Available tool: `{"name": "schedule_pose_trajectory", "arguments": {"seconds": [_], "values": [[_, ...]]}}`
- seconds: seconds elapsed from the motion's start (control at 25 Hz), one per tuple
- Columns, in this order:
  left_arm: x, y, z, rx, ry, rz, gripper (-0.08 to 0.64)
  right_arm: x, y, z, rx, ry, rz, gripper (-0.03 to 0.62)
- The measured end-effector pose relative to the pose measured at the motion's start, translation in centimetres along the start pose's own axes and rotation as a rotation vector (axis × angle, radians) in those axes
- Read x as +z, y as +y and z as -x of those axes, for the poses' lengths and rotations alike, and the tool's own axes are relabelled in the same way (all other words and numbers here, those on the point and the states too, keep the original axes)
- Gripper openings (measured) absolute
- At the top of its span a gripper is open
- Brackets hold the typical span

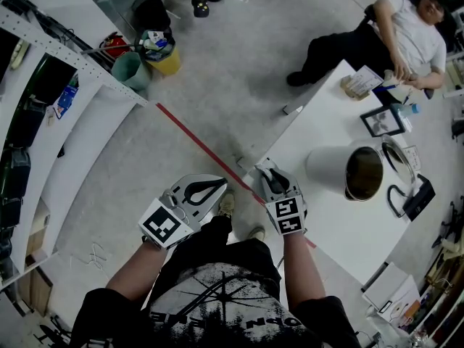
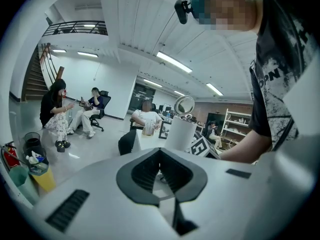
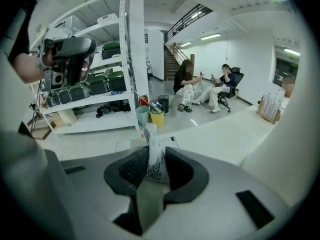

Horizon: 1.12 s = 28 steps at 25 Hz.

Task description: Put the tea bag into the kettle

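The tea bag (image 3: pixel 154 156), a white printed paper sachet, stands upright between the jaws of my right gripper (image 3: pixel 152 151), which is shut on it. In the head view that gripper (image 1: pixel 265 172) hovers at the near left edge of the white table (image 1: pixel 326 223), left of the kettle. The kettle (image 1: pixel 346 171) is a white cylinder on the table, with its lid (image 1: pixel 397 162) swung open and a dark inside. My left gripper (image 1: pixel 221 186) is held over the floor left of the table, jaws shut with nothing between them (image 2: pixel 160 151). The left gripper view shows the kettle (image 2: pixel 179 134) ahead.
A seated person (image 1: pixel 406 35) works at the table's far end, near a picture frame (image 1: pixel 383 120) and a box of papers (image 1: pixel 360 83). A black base (image 1: pixel 418 198) lies right of the kettle. White shelving (image 1: pixel 72 122) lines the left; bins (image 1: pixel 156 49) and red floor tape (image 1: pixel 210 151) lie beyond.
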State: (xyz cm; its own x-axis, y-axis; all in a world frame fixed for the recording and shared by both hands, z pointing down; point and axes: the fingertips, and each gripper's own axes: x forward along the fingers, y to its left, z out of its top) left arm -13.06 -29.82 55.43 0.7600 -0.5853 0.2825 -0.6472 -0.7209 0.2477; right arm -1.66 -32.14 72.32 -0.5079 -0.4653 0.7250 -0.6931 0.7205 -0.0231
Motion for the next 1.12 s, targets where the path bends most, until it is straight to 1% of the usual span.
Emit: {"name": "schedule_pose_trajectory", "arguments": {"seconds": [0.08,0.2,0.32,0.48,0.64,0.92,1.04,1.12], "values": [[-0.1,-0.2,0.1,-0.004,-0.002,0.0,0.008,0.0,0.0,0.0,0.0,-0.001,0.002,0.103],[0.3,-0.5,0.3,-0.015,-0.033,-0.004,0.008,0.2,-0.1,0.1,0.002,-0.011,0.013,0.103],[0.8,-0.5,0.4,0.002,-0.024,-0.011,0.008,0.7,0.0,0.3,0.002,-0.029,0.026,0.103],[1.2,-1.2,0.3,-0.028,-0.051,-0.03,0.008,1.9,-0.3,1.0,-0.011,-0.068,0.034,0.101],[1.7,-1.4,0.6,-0.013,-0.052,-0.028,0.009,3.2,-0.1,2.4,-0.019,-0.101,0.049,0.1],[3.4,-1.7,0.4,-0.032,-0.079,-0.065,0.008,7.4,-0.6,6.0,-0.062,-0.209,0.085,0.098],[5.4,-2.2,0.3,-0.058,-0.132,-0.083,0.008,9.9,-0.7,8.3,-0.084,-0.272,0.102,0.098],[6.3,-2.3,0.2,-0.063,-0.147,-0.101,0.008,11.6,-1.0,9.8,-0.103,-0.316,0.109,0.098]]}}
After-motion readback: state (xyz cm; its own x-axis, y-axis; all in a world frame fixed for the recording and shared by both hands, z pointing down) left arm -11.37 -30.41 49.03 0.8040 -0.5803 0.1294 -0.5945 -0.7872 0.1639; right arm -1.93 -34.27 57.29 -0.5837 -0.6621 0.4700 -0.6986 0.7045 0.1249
